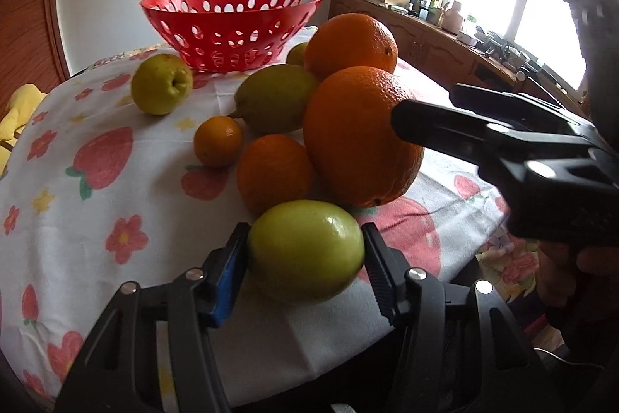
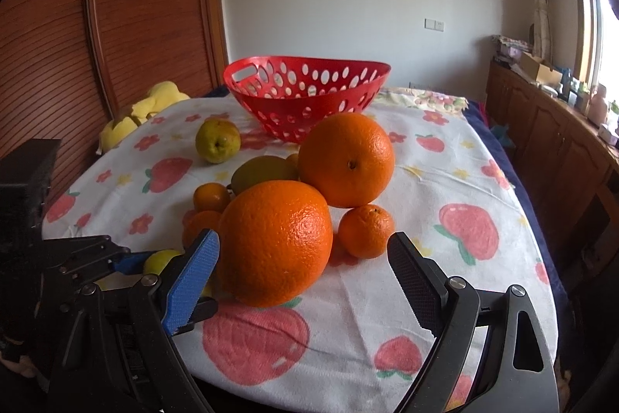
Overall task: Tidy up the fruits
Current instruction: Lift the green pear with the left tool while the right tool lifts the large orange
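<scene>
I see a table under a white cloth (image 2: 445, 188) printed with strawberries and flowers. On it: a red basket (image 2: 305, 95) at the far side, a yellow-green pear (image 2: 217, 141) near it, two big oranges (image 2: 274, 242) touching, three small oranges (image 2: 365, 231) around them, a green mango (image 1: 276, 97) behind, and a green fruit (image 1: 305, 250) at the near edge.

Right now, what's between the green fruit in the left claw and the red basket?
In the left wrist view, between the green fruit and red basket lie oranges, then a pear.
</scene>
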Motion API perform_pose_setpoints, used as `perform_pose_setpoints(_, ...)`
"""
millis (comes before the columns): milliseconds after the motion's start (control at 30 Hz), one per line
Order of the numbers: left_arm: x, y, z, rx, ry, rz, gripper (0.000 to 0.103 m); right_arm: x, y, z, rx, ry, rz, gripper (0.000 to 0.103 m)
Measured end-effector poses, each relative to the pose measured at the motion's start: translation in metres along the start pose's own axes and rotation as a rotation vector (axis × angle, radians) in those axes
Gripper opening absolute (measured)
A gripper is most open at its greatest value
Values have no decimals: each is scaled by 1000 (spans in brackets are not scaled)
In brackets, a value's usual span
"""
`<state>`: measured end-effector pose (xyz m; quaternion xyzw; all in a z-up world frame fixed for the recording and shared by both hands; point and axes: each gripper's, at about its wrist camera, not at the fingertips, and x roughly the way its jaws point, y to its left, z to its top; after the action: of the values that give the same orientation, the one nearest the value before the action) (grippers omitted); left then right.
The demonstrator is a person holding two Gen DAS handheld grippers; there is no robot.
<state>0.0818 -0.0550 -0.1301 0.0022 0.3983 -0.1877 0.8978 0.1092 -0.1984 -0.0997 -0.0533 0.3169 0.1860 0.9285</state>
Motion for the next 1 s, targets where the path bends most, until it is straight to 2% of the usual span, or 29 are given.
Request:
perform_pose_setpoints(367, -26, 22, -3, -39, -50, 11, 56, 19, 8, 0, -24, 36, 21, 91)
perform_pose_setpoints(733, -30, 28, -6, -56, -66, 14, 56, 43, 13, -5, -21, 96, 29, 91)
perform_pose_setpoints(967, -30, 27, -7, -58, -64, 17, 56, 45, 13, -4, -13, 78, 21, 91)
perform_pose_setpoints(1000, -30, 27, -7, -59, -63, 17, 56, 44, 14, -4, -17, 72, 28, 87)
